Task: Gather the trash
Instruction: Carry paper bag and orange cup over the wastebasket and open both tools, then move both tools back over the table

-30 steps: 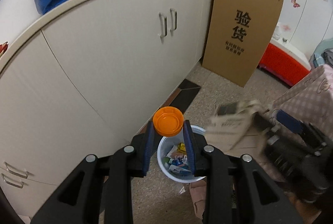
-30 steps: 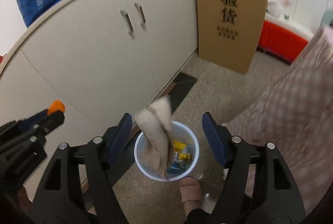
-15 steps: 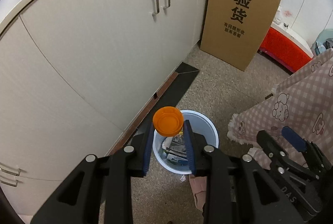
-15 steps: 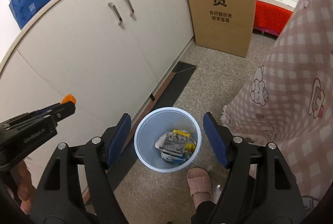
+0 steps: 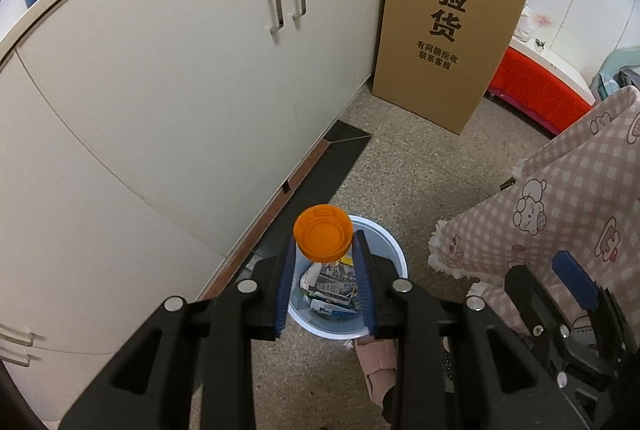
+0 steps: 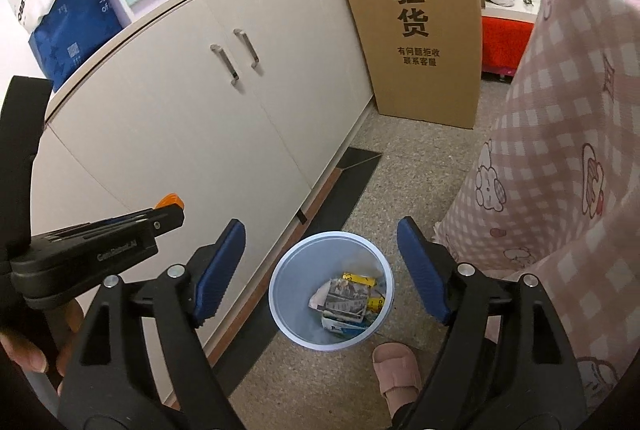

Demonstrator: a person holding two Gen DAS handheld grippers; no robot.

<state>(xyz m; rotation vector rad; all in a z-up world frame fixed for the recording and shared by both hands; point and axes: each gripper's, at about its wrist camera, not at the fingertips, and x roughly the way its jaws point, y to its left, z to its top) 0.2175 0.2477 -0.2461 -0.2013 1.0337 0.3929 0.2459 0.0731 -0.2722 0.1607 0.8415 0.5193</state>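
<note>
My left gripper [image 5: 323,250] is shut on an orange bottle cap [image 5: 322,232], held by its rim right above a pale blue trash bin [image 5: 396,254]. The bin [image 6: 280,282] stands on the speckled floor and holds several wrappers and a printed paper [image 6: 346,296]. My right gripper [image 6: 320,266] hovers over the same bin, its jaws opening wide with nothing between them. In the right wrist view the left gripper [image 6: 170,210] enters from the left with the orange cap [image 6: 171,201] at its tip. In the left wrist view the right gripper's blue pad [image 5: 574,280] shows at the lower right.
Cream cabinet doors [image 5: 180,90] run along the left. A tall cardboard box [image 5: 452,30] leans at the back. A pink checked cloth [image 6: 568,158] hangs at the right. A person's pink slipper [image 6: 396,370] stands beside the bin, and a hand [image 6: 24,354] grips the left tool.
The crumpled paper that hung between the right jaws a second ago now lies in the bin. The right jaws have widened. The left gripper with the cap has sunk closer to the bin.
</note>
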